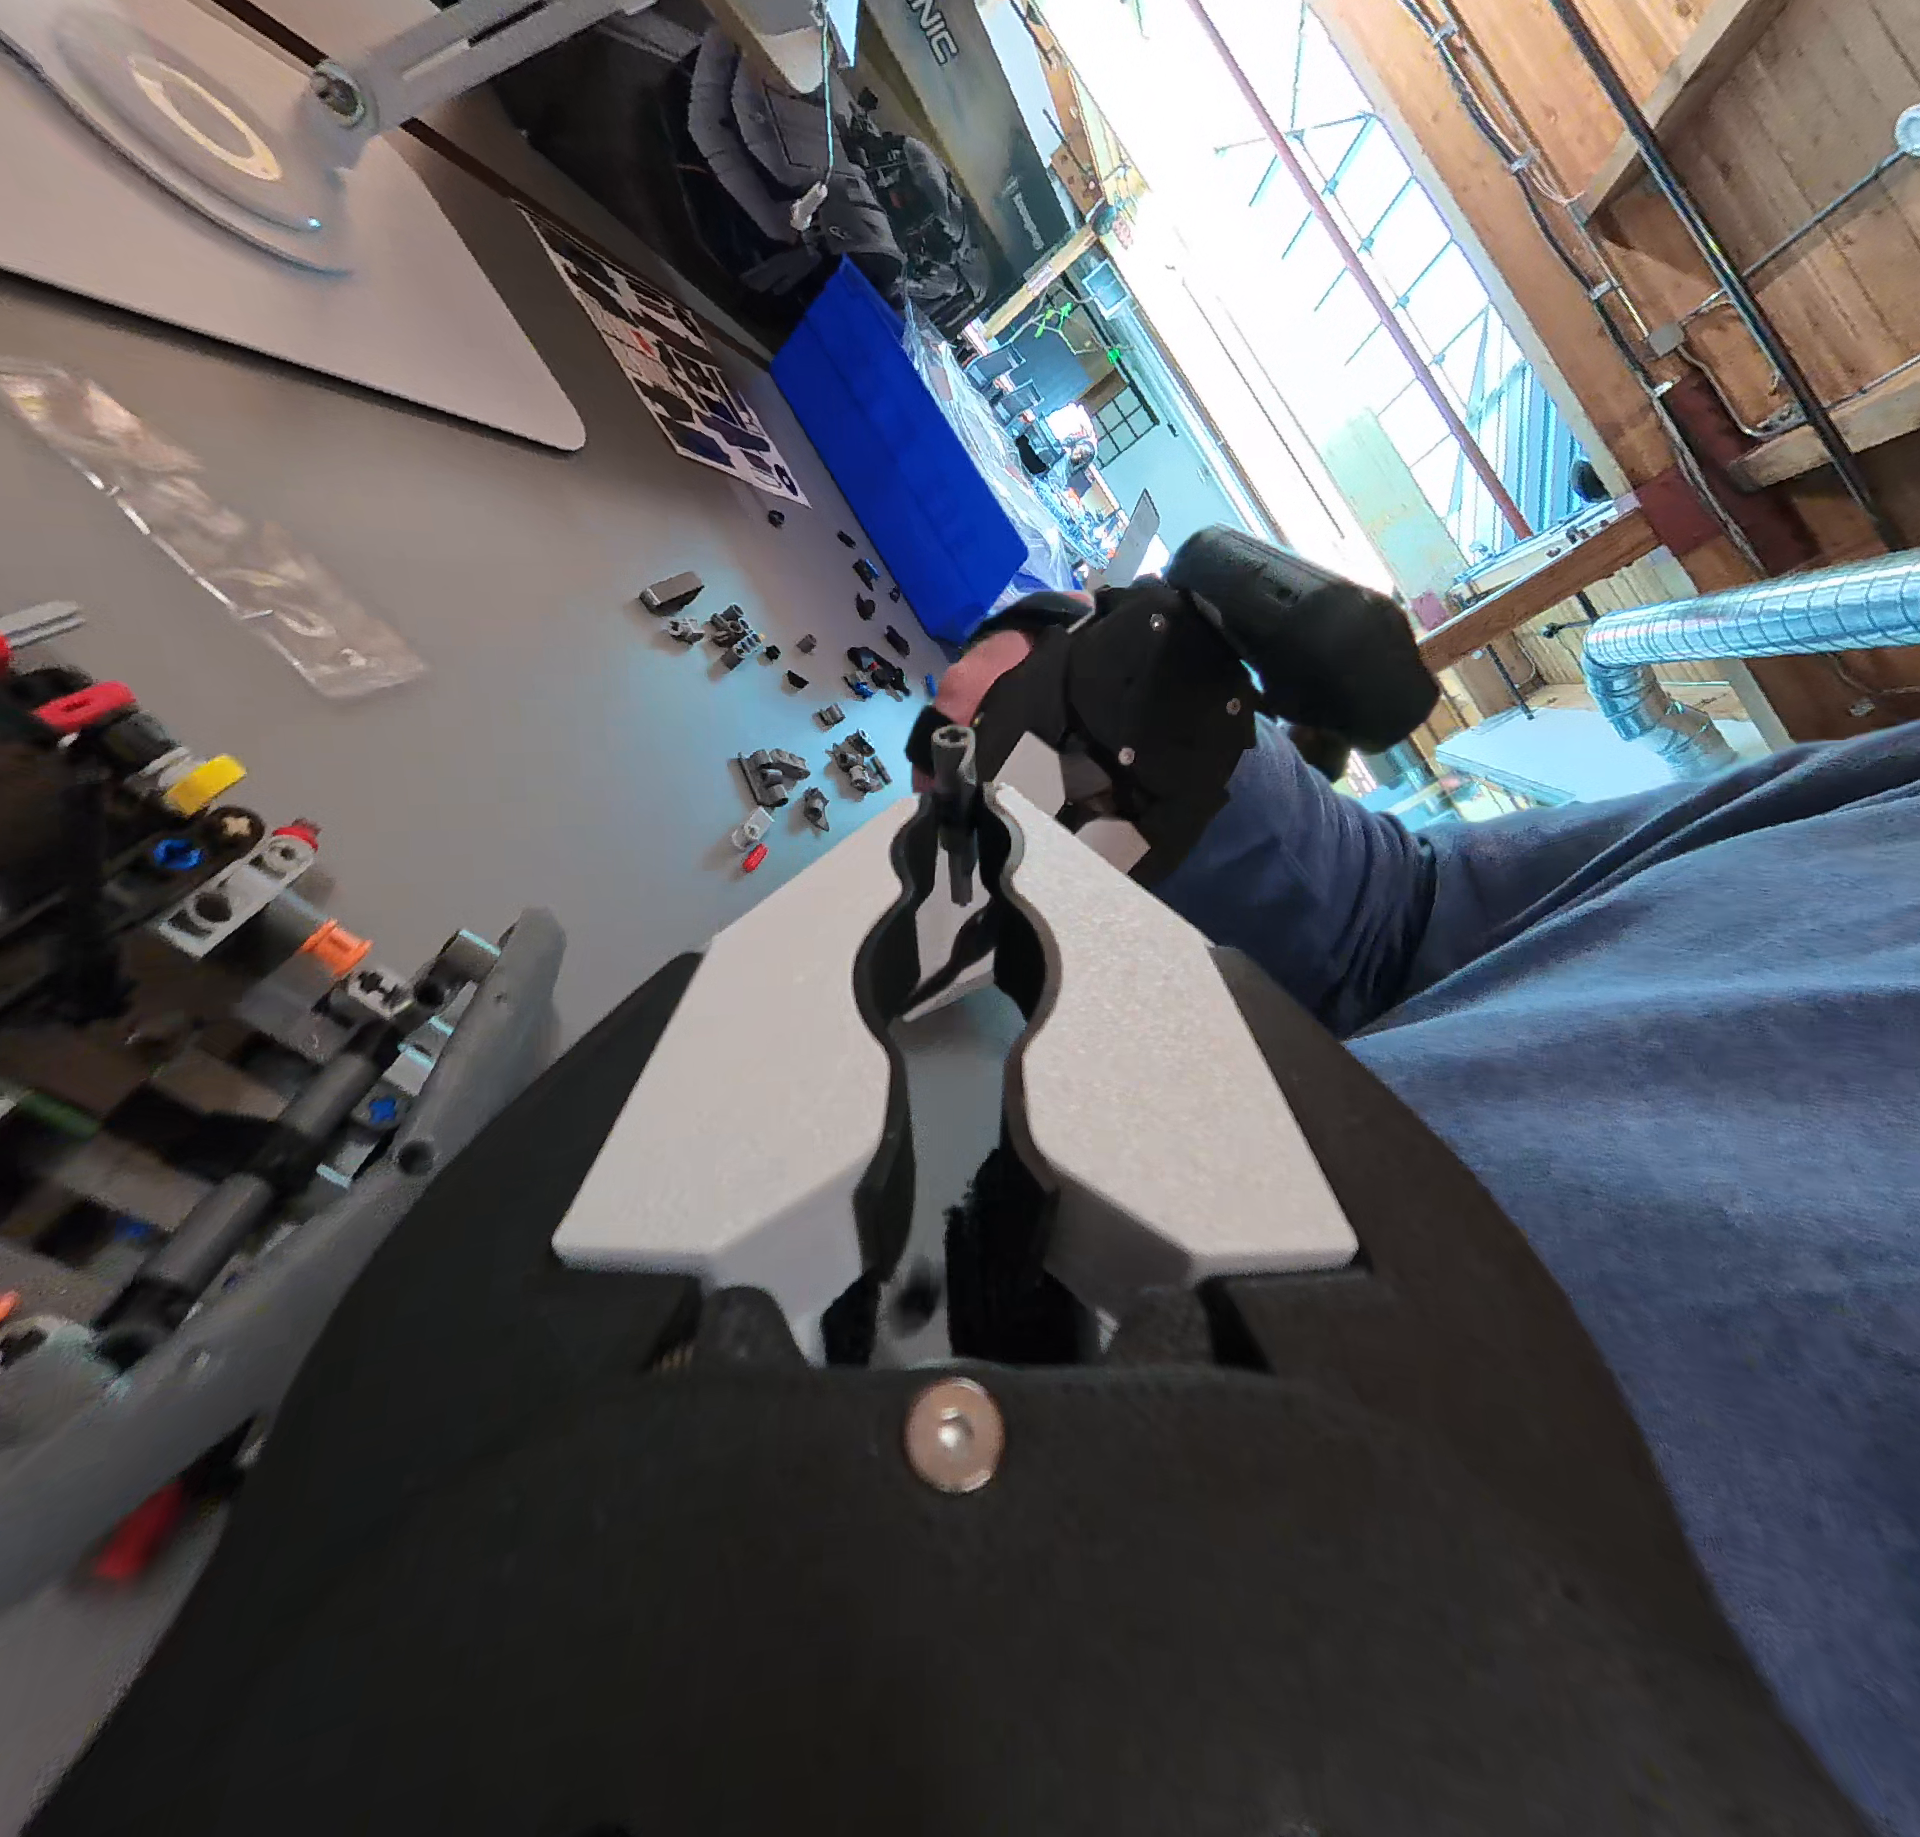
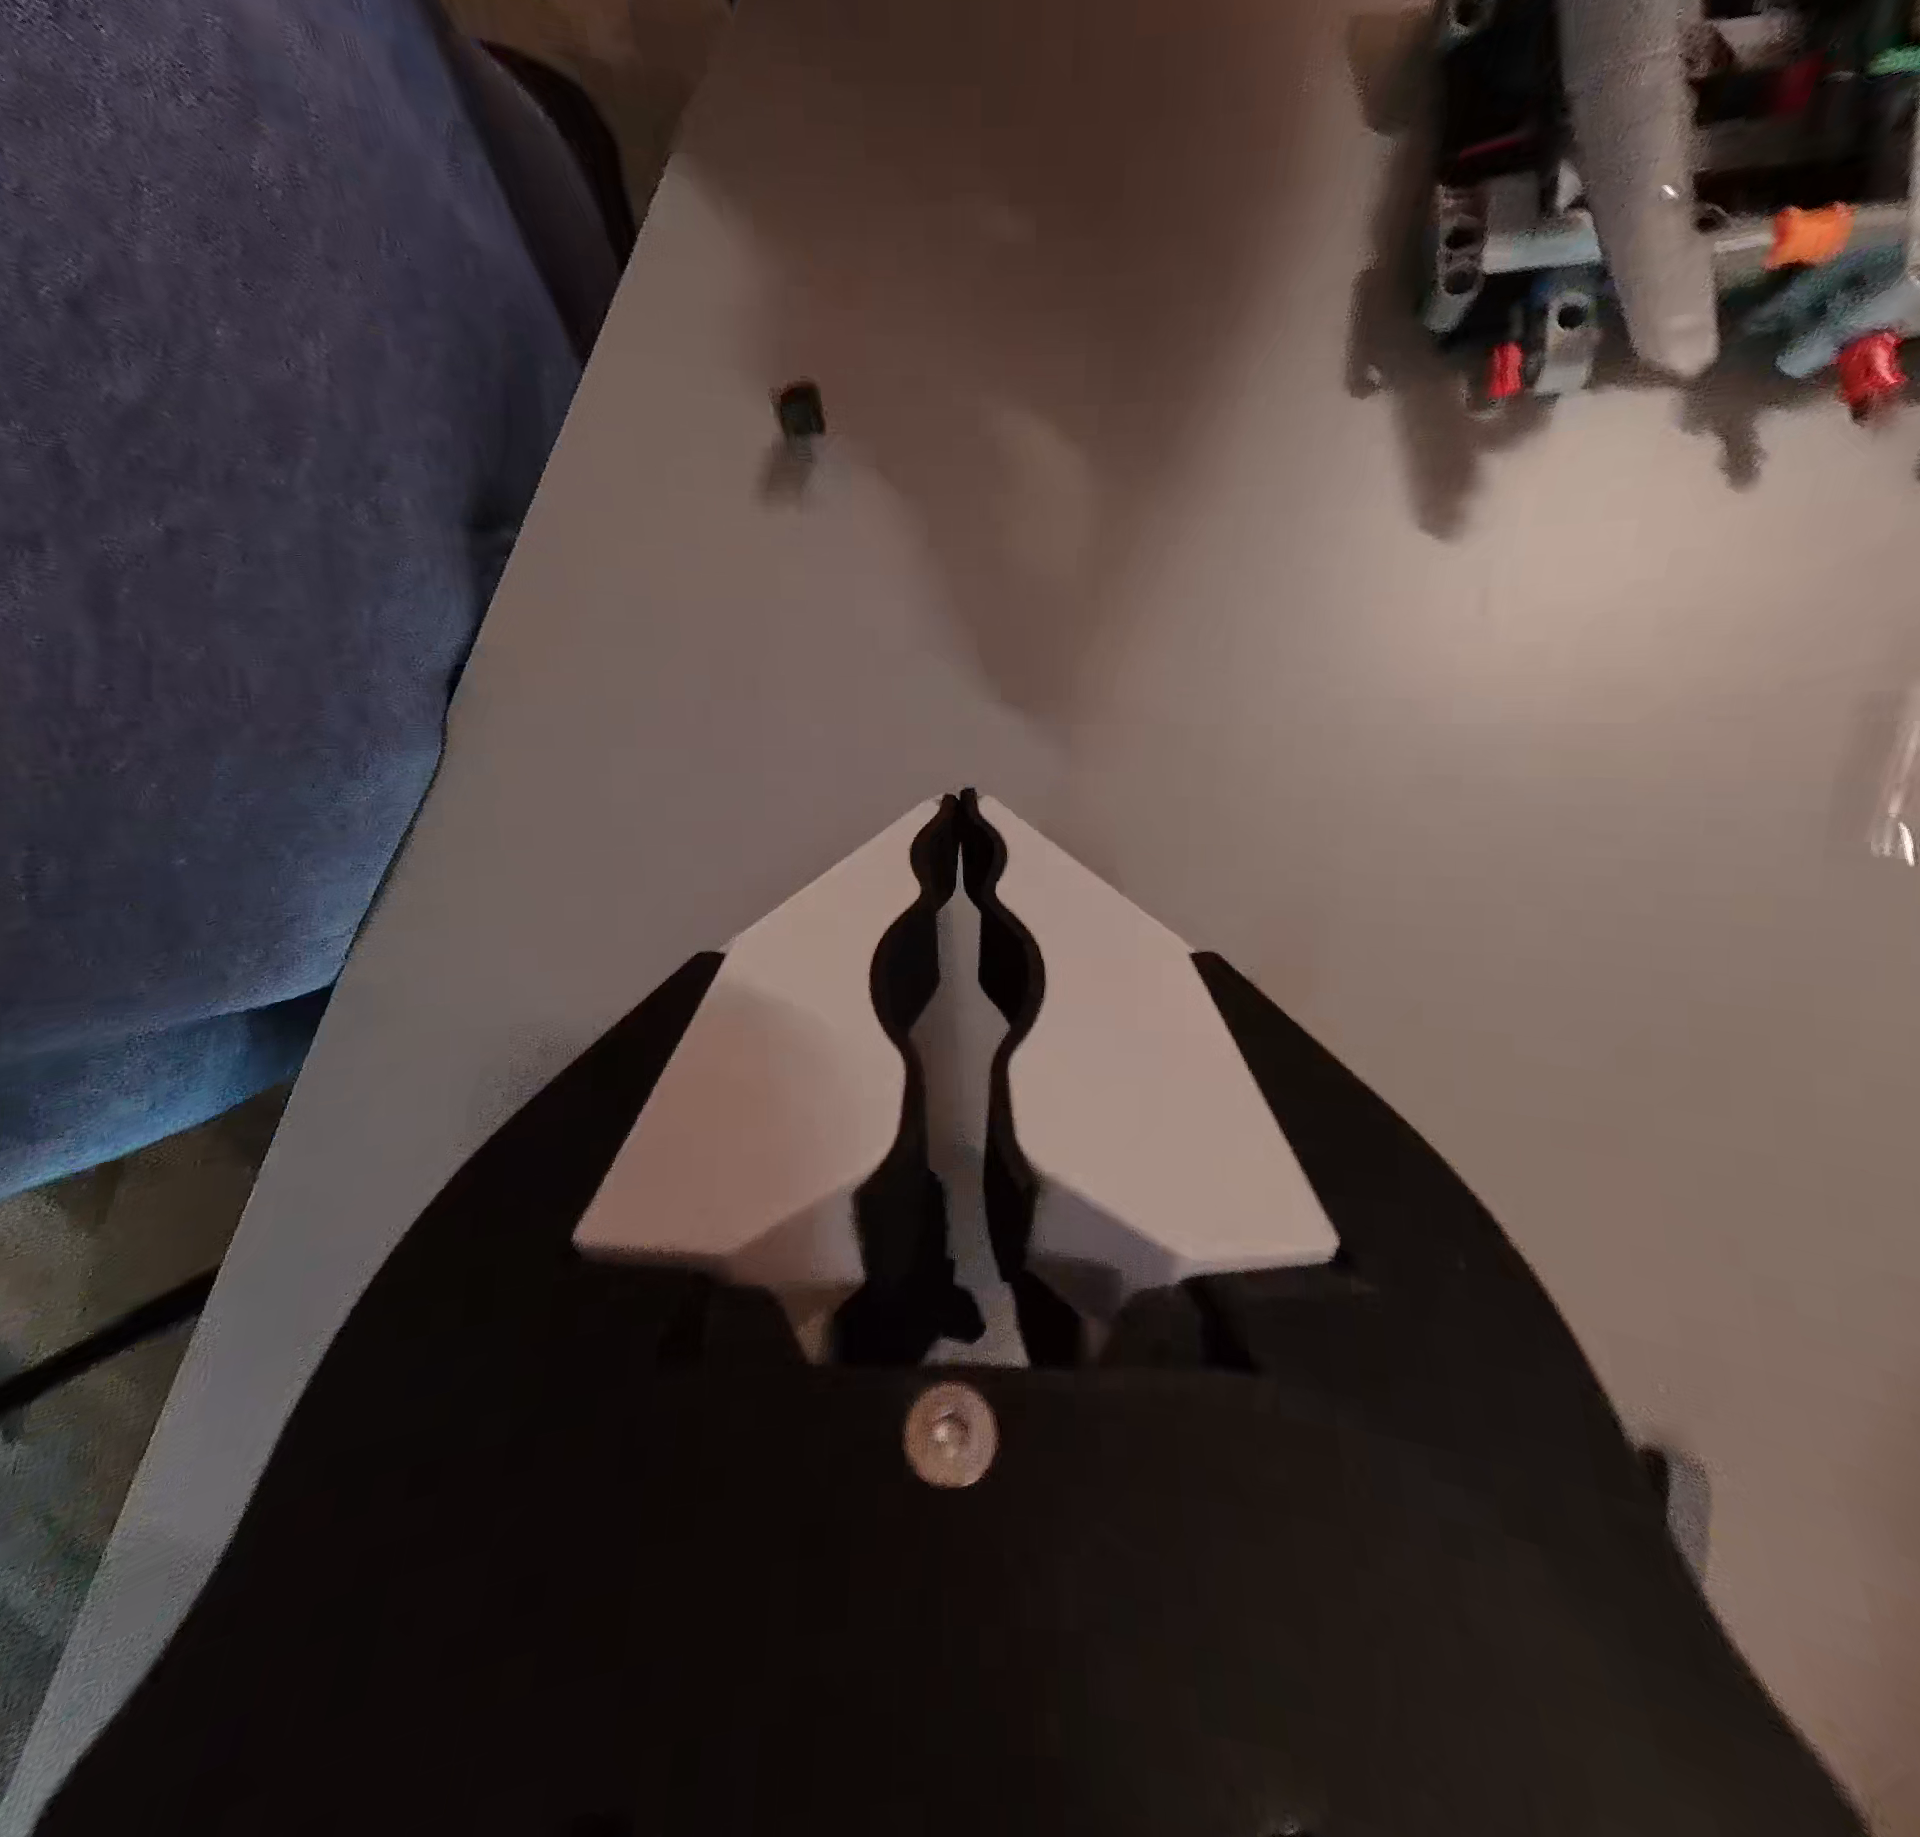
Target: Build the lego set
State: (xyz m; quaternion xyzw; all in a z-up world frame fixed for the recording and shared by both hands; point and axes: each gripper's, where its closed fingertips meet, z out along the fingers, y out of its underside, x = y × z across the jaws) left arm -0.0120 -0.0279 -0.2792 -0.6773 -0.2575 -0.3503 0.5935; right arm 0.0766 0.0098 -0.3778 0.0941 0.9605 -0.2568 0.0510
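Presently the left claw point(image 1: 951, 831) is clenched on a slim dark-grey lego axle piece point(image 1: 954, 811), lifted above the grey table point(image 1: 499, 644). The right claw point(image 2: 958, 821) is closed, empty. The partly built multicoloured lego model point(image 1: 208, 956) lies left of the left claw. Judged step: carrying piece for fitting; next needs alignment with a hole.
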